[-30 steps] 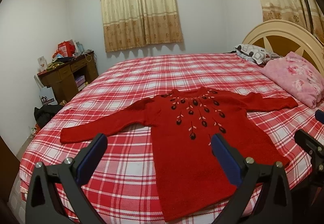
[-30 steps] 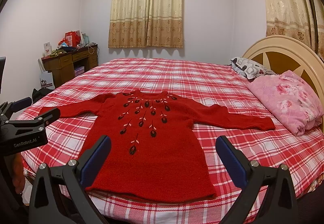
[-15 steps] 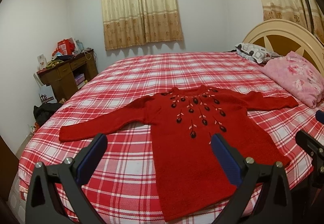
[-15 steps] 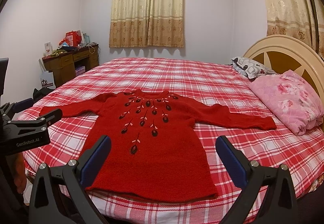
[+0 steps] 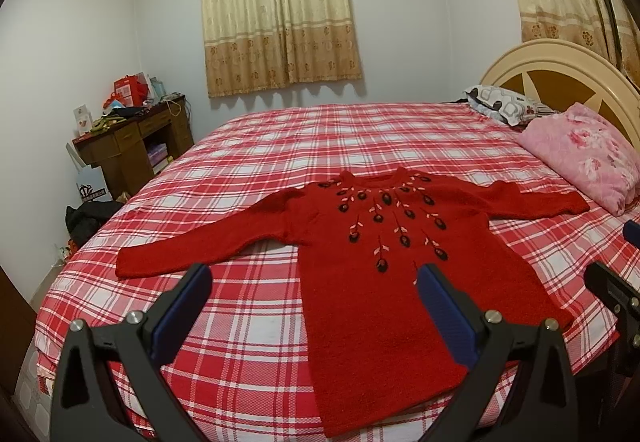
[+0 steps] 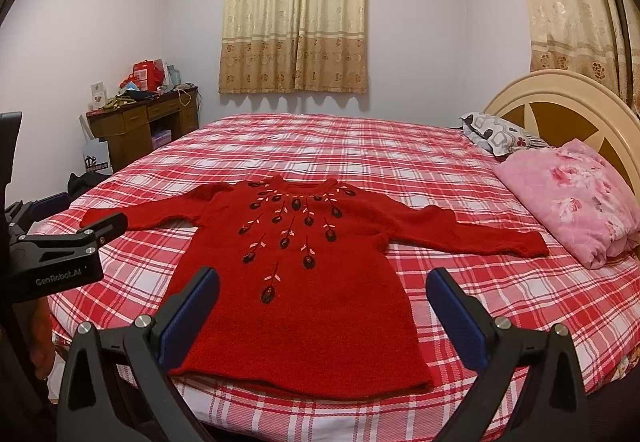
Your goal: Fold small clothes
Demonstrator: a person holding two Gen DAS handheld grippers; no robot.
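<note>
Red-checked bed (image 6: 400, 146) carries the flat red sweater (image 6: 304, 282). Both left gripper (image 5: 312, 306) and right gripper (image 6: 320, 306) hang spread, empty. Soft, limp knit; pinch sleeve cuffs at 9 and 3 o'clock.

Red sweater (image 6: 304, 282) flat on plaid bed (image 6: 400, 146)
Sleeves spread left and right; right gripper (image 6: 322, 306) wide open, near, above hem; left gripper (image 6: 60, 254) at left edge.
</note>
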